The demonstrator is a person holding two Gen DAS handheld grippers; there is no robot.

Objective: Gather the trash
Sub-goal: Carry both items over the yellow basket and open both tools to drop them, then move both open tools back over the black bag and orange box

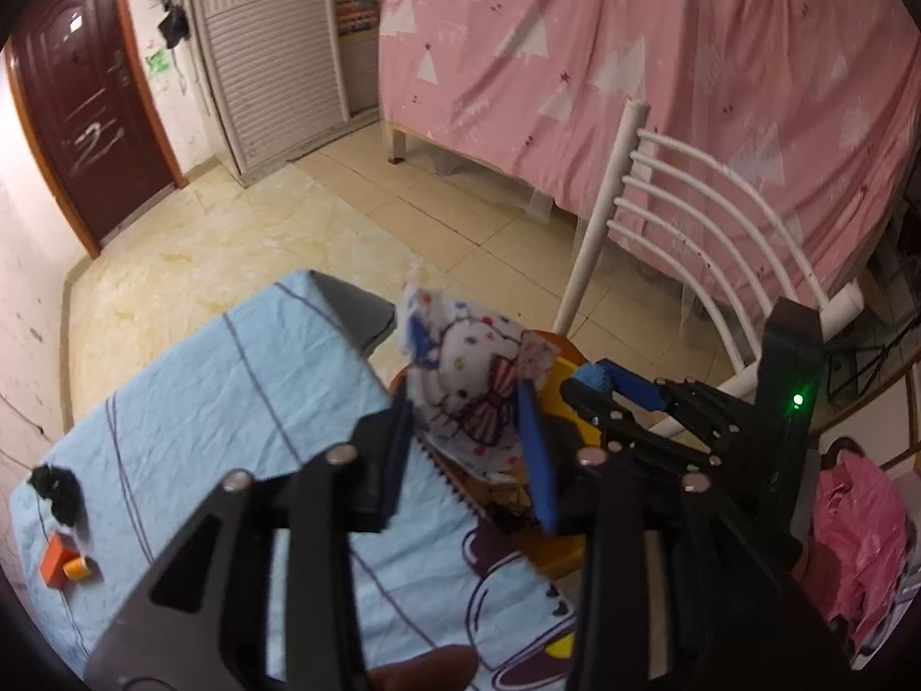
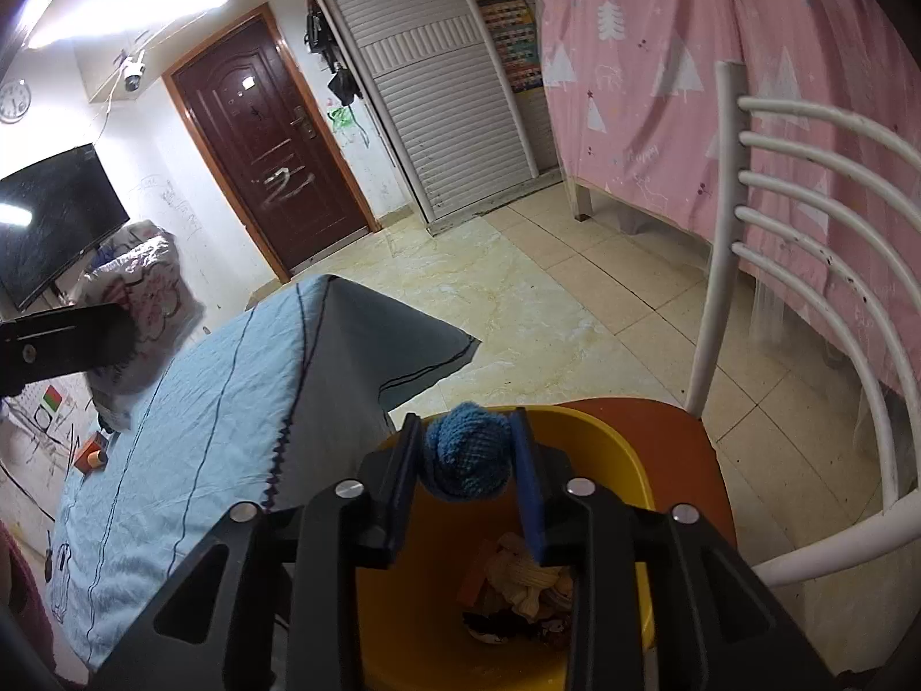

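Observation:
My left gripper [image 1: 469,437] is shut on a white cartoon-print wrapper [image 1: 466,374] and holds it above the table's right edge. My right gripper [image 2: 466,460] is shut on a blue knitted ball [image 2: 469,455], held over a yellow bin [image 2: 604,460] that stands on the orange seat of a chair. The bin holds crumpled paper and scraps [image 2: 524,581]. In the left wrist view the right gripper [image 1: 598,388] with the blue ball [image 1: 593,377] is just right of the wrapper, over the bin [image 1: 561,371].
A table with a light blue cloth [image 1: 230,403] carries a black scrap [image 1: 54,489], an orange block [image 1: 54,558] and an orange spool [image 1: 77,567]. A white-backed chair [image 2: 806,230] stands by a pink curtain [image 1: 633,57]. A pink bag [image 1: 863,535] lies at the right.

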